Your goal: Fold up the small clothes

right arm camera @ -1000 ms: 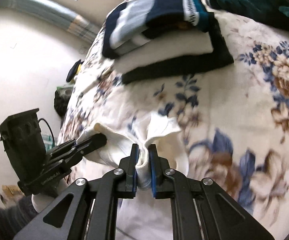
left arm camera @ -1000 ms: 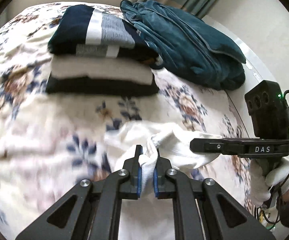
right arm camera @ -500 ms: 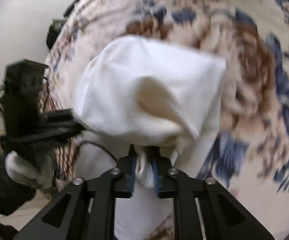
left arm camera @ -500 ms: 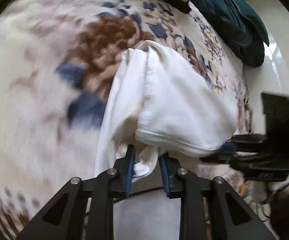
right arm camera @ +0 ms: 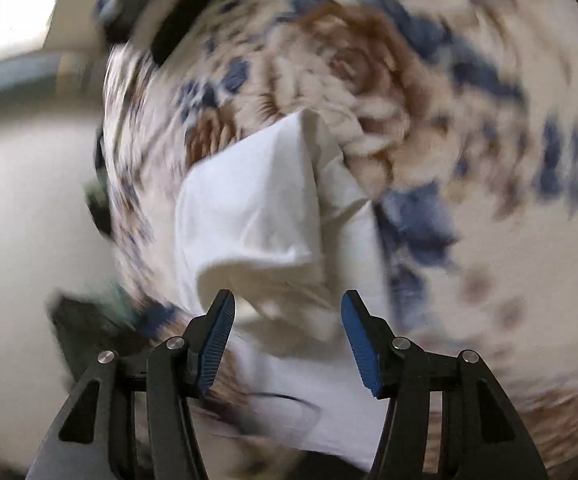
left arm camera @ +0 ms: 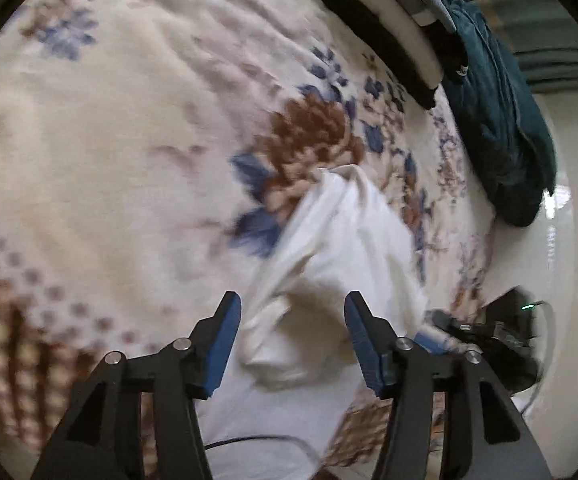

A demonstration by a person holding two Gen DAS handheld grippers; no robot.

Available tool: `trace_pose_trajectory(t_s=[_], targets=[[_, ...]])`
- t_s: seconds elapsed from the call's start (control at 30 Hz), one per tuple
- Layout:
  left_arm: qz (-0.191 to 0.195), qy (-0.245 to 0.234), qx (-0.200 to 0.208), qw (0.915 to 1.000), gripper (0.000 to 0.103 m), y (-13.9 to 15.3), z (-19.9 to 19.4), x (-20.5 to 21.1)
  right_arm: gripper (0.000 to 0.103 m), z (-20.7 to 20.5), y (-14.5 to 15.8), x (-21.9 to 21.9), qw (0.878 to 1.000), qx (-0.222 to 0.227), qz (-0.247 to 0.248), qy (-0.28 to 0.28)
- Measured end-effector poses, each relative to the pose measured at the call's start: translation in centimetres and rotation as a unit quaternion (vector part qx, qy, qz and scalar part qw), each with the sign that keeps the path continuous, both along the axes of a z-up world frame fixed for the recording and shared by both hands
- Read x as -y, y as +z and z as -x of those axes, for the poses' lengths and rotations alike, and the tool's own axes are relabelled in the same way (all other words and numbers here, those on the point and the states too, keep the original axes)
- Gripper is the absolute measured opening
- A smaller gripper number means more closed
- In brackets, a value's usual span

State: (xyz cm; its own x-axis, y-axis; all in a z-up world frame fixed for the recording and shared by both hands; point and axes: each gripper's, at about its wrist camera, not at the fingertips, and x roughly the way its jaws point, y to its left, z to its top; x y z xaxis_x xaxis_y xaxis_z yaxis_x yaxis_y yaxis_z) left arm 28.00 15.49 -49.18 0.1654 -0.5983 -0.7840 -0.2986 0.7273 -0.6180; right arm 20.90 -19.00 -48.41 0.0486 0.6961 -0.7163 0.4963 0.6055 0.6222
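Note:
A small white garment (left arm camera: 345,248) lies loosely folded on the floral blanket (left arm camera: 129,140); it also shows in the right wrist view (right arm camera: 257,208). My left gripper (left arm camera: 291,312) is open just above its near edge, with the cloth between but free of the blue pads. My right gripper (right arm camera: 287,308) is open too, over the garment's near edge. In the left wrist view the right gripper (left arm camera: 489,332) shows at the lower right beside the garment.
A stack of folded clothes (left arm camera: 389,12), dark, white and striped, sits at the far end of the bed. A teal garment (left arm camera: 501,120) lies heaped next to it by the wall. Both views are motion-blurred.
Both grippers held the white garment, carried it over and laid it on the blanket. Both have now opened and let it go.

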Motion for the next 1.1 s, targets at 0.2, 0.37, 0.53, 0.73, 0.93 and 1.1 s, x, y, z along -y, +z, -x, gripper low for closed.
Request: trace_pose_trajectory(t_s=[0.2, 0.37, 0.53, 0.73, 0.93, 1.1], targets=[[0.048, 0.017, -0.018, 0.9985, 0.046, -2.9, -2.1, 3.0, 0.018, 0.9, -2.6, -1.6, 0.995, -0.015, -0.03, -0.094], [-0.024, -0.046, 0.019, 0.9985, 0.01, -1.3, 0.0, 4.6, 0.009, 1.6, -0.1, -2.5, 0.998, 0.011, 0.059, -0.01], [-0.111, -0.142, 0.005, 0.9835, 0.013, -2.2, 1.6, 6.0, 0.009, 3.1, -0.6, -1.9, 0.99, -0.007, 0.129, 0.06], [-0.064, -0.101, -0.017, 0.9927, 0.023, -1.3, 2.3, 3.9, 0.009, 3.6, -1.1, -0.3, 0.992, -0.029, 0.113, 0.046], [-0.044, -0.036, 0.013, 0.9983, 0.059, 0.1, 0.3, 1.8, 0.063, 1.9, 0.5, 0.1, 0.997, 0.032, 0.063, 0.005], [-0.041, -0.044, 0.014, 0.9981, 0.059, -1.8, -1.8, 3.1, 0.037, 0.8, -3.1, -2.0, 1.0, -0.001, 0.021, -0.008]])
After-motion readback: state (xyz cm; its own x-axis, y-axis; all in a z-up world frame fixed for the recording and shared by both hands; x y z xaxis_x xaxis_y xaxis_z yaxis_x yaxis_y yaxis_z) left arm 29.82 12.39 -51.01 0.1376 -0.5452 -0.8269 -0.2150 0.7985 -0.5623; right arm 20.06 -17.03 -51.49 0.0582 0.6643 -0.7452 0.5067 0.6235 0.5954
